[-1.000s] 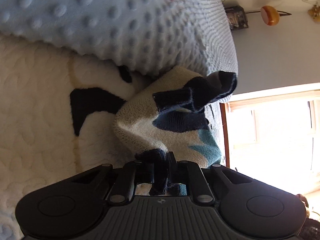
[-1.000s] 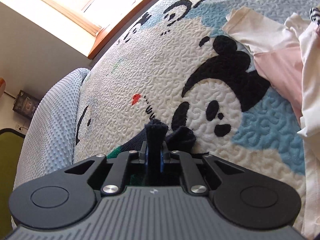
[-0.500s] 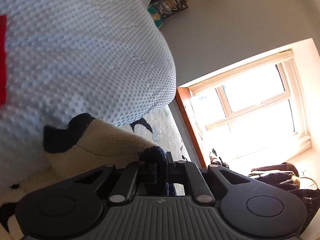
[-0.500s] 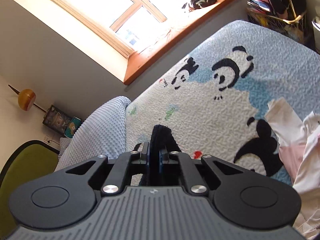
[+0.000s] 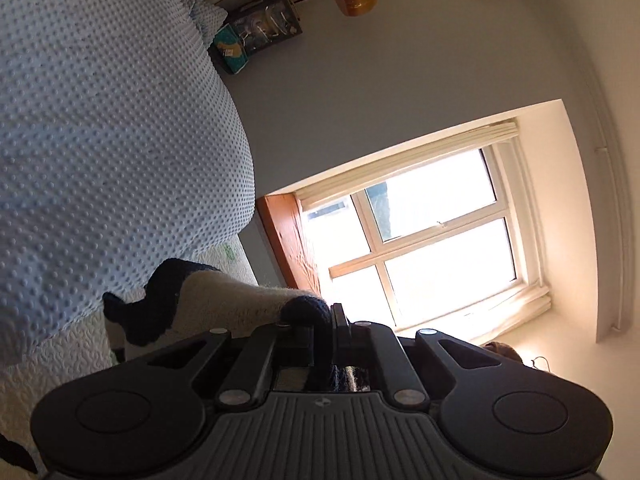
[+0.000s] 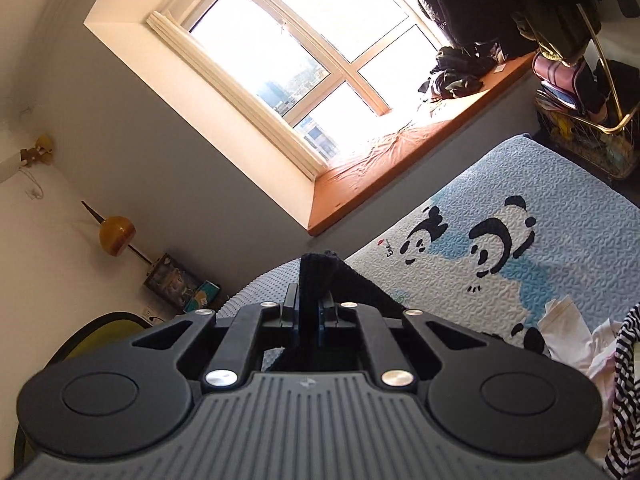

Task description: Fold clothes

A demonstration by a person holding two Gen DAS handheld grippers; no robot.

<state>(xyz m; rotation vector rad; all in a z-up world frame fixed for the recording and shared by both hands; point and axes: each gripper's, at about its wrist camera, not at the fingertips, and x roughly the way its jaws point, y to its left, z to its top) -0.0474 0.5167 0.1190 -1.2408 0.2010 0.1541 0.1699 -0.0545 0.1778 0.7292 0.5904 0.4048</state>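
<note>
A knit sweater, cream with navy trim (image 5: 224, 296), hangs lifted above the bed. My left gripper (image 5: 326, 320) is shut on its navy edge, with cream knit stretching left from the jaws. My right gripper (image 6: 308, 308) is shut on another navy edge of the same sweater (image 6: 316, 276), which stands up between the jaws. Most of the sweater hangs out of sight below both grippers.
The panda-print quilt (image 6: 540, 248) covers the bed. A blue dotted pillow (image 5: 100, 140) lies at its head. Pink, white and striped clothes (image 6: 600, 344) lie at the right edge. A window with a wooden sill (image 6: 400, 152) and a yellow chair (image 6: 96, 332) stand behind.
Both grippers have risen and tilted up with the sweater held. The views swung from the quilt to the wall and window. The sweater has come up off the bed.
</note>
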